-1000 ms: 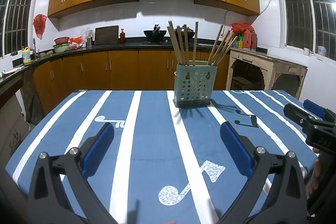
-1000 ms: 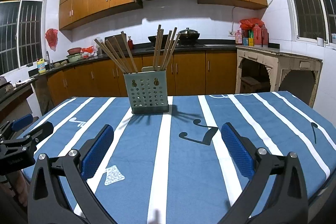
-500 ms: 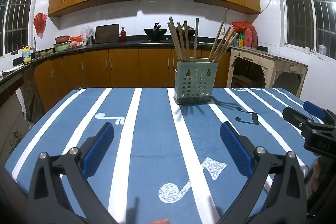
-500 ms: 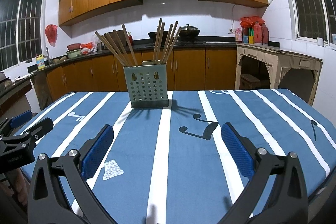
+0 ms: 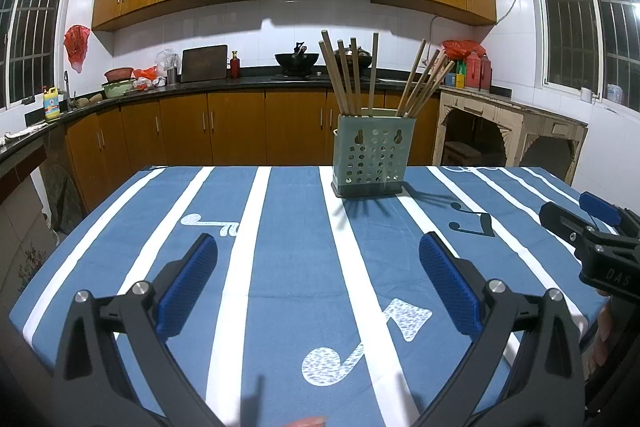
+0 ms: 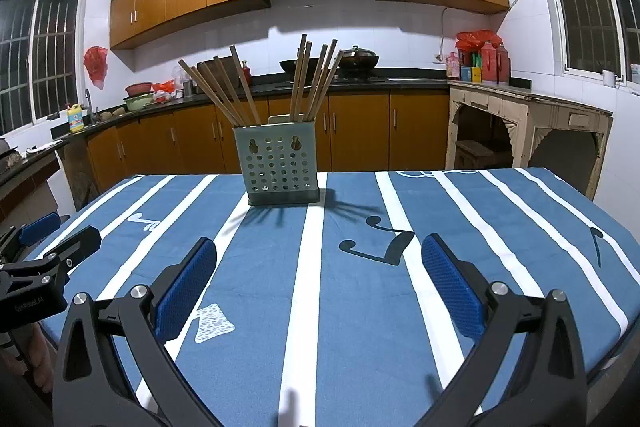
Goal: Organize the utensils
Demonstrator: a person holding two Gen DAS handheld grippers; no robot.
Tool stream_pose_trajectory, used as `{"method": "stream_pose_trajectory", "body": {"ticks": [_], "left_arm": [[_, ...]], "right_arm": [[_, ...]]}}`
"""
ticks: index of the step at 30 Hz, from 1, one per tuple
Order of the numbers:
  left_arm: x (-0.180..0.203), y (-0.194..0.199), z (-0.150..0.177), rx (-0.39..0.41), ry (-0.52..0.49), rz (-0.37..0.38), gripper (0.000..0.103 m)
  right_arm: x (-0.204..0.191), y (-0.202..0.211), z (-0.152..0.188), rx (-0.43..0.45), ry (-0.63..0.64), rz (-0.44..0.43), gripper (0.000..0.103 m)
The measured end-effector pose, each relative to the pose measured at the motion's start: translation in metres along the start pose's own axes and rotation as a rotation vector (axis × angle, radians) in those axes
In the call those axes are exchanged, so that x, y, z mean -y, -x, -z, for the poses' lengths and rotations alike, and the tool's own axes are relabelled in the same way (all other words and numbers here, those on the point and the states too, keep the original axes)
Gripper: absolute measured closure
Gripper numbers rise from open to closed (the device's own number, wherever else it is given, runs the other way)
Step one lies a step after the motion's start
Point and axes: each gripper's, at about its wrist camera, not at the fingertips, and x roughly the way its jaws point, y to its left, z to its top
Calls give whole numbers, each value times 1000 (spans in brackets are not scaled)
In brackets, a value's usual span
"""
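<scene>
Both your left tool (image 5: 318,259) and right tool (image 6: 319,259) gape wide, empty; chopsticks (image 5: 352,79) stand in the holder (image 5: 372,155) at upper centre.

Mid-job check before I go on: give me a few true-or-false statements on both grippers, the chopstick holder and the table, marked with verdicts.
1. The left gripper is open and holds nothing. True.
2. The right gripper is shut on a chopstick. False: it is open and empty.
3. The chopsticks stand in two bunches in the green perforated holder. True.
4. The holder lies tipped on its side. False: it stands upright on the striped blue tablecloth.
5. Loose chopsticks lie on the cloth between the grippers and the holder. False: none shows there; only printed music notes and shadows.
6. Both grippers sit at the near side of the table, apart from the holder. True.
</scene>
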Motion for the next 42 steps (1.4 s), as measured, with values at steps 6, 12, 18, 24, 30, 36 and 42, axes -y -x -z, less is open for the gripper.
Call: {"method": "stream_pose_trajectory", "body": {"ticks": [6,12,18,24,30,36,42], "left_arm": [[0,1,1,0,0,1,4],[1,1,1,-1,0,0,4],[1,1,0,-1,0,0,4],[1,1,0,-2,0,1,4],[1,0,1,-4,0,3,4],[1,0,1,-4,-1,2,4],[0,-2,7,-7,4,-8,4]], "right_arm": [[0,0,0,-1,-1,1,2],[0,0,0,0,-2,0,2],[0,0,0,-1,-1,0,2],[0,0,0,-2,-4,1,2],[0,0,0,-2,-5,1,2],[1,0,-1,-3,-5,1,2],[0,1,-1,-4,-6,0,2]]}}
